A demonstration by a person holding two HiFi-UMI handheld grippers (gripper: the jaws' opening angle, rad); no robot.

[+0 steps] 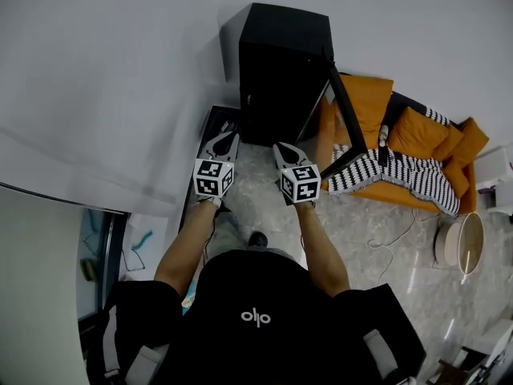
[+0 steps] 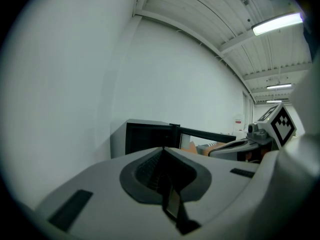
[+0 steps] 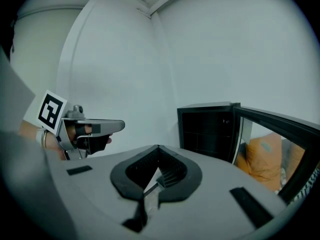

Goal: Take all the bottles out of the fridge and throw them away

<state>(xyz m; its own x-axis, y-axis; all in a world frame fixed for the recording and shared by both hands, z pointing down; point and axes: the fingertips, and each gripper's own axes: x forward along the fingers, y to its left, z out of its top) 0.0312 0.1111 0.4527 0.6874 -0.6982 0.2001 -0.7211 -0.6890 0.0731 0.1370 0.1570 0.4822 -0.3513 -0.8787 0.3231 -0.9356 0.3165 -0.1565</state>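
There, the black fridge, door swung open beside the orange sofa. Left gripper and right gripper hovered just before the fridge, jaws pressed together, nothing pinched.

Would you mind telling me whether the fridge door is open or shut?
Open: the door stands swung away from the black fridge, toward the sofa.

Matt black fridge – its door glossy glass; floor polished, stone-like; sofa cloth, striped blanket woven – left tool and right tool smooth matt plastic
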